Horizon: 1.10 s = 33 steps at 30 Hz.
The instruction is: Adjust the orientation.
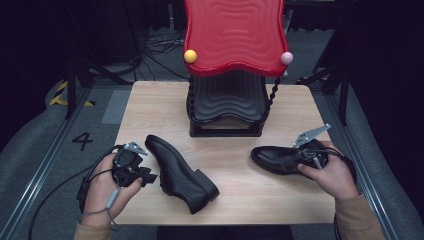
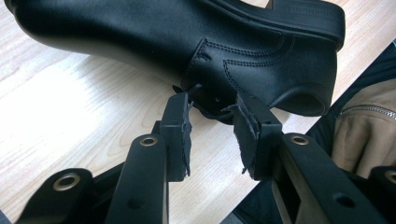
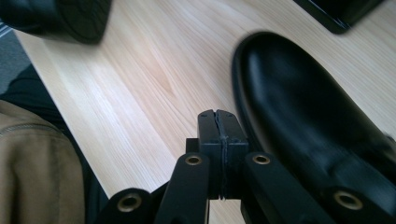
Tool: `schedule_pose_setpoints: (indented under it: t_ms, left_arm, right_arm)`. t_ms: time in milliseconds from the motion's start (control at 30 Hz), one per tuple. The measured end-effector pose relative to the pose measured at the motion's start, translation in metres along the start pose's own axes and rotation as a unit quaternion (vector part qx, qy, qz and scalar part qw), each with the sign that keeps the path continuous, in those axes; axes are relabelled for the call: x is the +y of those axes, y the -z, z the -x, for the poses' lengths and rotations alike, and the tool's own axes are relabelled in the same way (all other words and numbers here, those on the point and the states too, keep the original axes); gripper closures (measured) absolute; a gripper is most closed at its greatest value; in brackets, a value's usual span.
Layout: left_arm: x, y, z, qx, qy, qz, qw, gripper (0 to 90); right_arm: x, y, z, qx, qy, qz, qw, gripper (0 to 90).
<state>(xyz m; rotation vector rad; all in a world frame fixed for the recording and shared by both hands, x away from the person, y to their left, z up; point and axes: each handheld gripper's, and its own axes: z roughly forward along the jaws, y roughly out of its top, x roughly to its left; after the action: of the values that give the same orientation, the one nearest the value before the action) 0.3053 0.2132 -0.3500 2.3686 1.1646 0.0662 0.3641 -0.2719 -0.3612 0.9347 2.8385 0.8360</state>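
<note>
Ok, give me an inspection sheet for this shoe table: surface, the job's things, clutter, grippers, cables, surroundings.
Surface: light wooden table, bare wood around the things on it.
Job's things: left shoe lies tipped on its side, toe away from the person; right shoe points its toe toward the table's middle.
Clutter: red and black shoe rack at the far edge.
Grippers: left gripper open, its tips at the left shoe's lacing flap, pads apart; right gripper shut on nothing, beside the right shoe's toe.
Cables: left gripper's cable loops off the table's left side; loose cables on the floor behind.
Surroundings: grey floor marked with a 4, dark curtains.
</note>
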Motion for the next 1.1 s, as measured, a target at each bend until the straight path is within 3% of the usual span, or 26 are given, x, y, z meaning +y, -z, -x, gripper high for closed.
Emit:
schedule_pose_setpoints:
  t_ms: [333,433,533,667,900,967,1067,1100]
  left_arm:
    - [-0.007,0.001,-0.002,-0.008,0.011,-0.016,0.9998,62.0]
    - [-0.007,0.002,0.0,-0.011,0.011,-0.012,0.9998,61.8]
    - [-0.006,0.0,-0.001,-0.015,0.008,-0.027,0.9995,59.4]
    - [-0.005,-0.002,-0.003,-0.022,0.007,-0.035,0.9991,59.0]
    - [-0.003,-0.001,-0.002,-0.021,0.001,-0.026,0.9994,59.2]
    - [-0.002,-0.001,-0.001,-0.021,0.002,-0.025,0.9995,57.3]
    - [-0.002,-0.001,-0.001,-0.019,0.003,-0.023,0.9995,57.5]
    - [-0.002,-0.002,-0.002,-0.019,0.002,-0.024,0.9995,57.6]
  right_arm:
    - [0.036,-0.021,-0.028,0.047,0.041,0.006,0.9981,90.0]
    - [0.052,-0.029,-0.041,0.047,0.066,-0.008,0.9967,90.0]
    - [0.063,-0.037,-0.051,0.053,0.083,-0.018,0.9949,90.0]
    - [0.072,-0.046,-0.061,0.056,0.095,-0.029,0.9935,90.0]
    - [0.094,-0.064,-0.082,0.069,0.122,-0.041,0.9893,90.0]
    - [0.099,-0.067,-0.086,0.081,0.131,-0.037,0.9874,90.0]
    - [0.106,-0.068,-0.09,0.132,0.133,-0.002,0.9823,90.0]
    - [0.109,-0.069,-0.093,0.131,0.138,0.003,0.9818,90.0]
